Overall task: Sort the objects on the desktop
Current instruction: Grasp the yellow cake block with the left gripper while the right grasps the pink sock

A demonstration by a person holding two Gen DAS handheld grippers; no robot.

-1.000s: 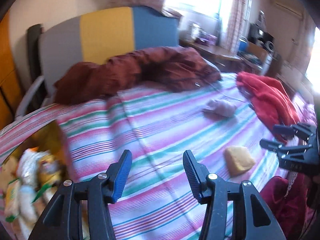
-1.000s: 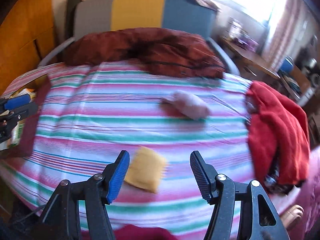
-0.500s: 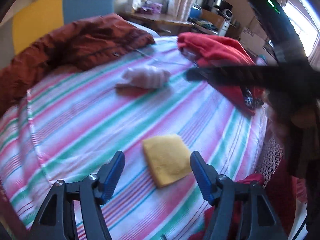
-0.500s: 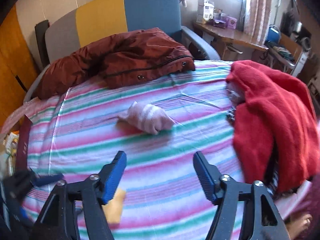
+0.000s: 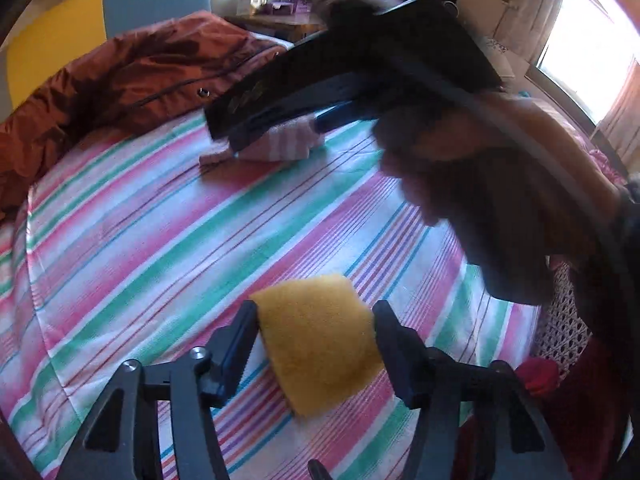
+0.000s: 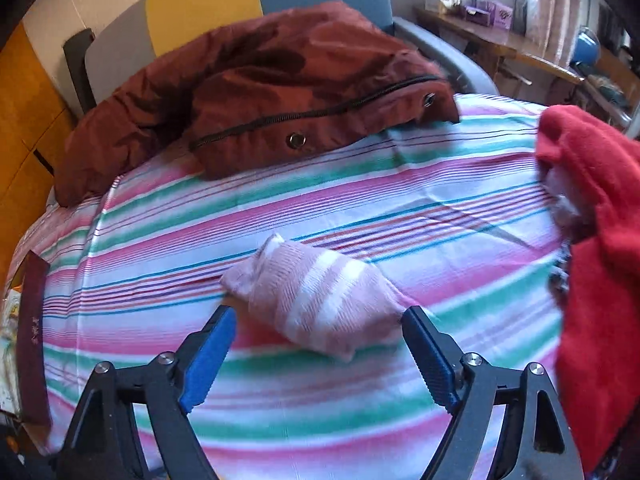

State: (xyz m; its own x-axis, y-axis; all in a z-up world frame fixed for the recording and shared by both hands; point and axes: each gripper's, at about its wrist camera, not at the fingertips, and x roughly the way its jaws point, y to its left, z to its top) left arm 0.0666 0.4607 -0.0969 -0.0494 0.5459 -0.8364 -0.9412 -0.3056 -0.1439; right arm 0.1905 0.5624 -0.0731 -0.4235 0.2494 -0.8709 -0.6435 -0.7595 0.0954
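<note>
On the striped bedsheet (image 5: 160, 220), a yellow sponge (image 5: 320, 340) lies between the fingers of my left gripper (image 5: 314, 320). The jaws are closing and both pads touch its sides. A rolled pink-and-white striped sock (image 6: 316, 300) lies further up the sheet. My right gripper (image 6: 318, 314) points down at it, jaws opening, with the sock just beyond the two blue pads and untouched. In the left wrist view, the right gripper (image 5: 276, 132) and the hand (image 5: 460, 152) holding it hang over the sock (image 5: 280, 146).
A rust-brown jacket (image 6: 280, 100) is heaped at the far side of the sheet, against a grey, yellow and blue chair back (image 6: 200, 4). A red garment (image 6: 592, 240) covers the right edge. A dark red box flap (image 6: 34, 340) shows at the left edge.
My left gripper swung from the snack box at the left over to the yellow sponge and narrowed around it. My right gripper left the sponge, moved up to the striped sock and widened.
</note>
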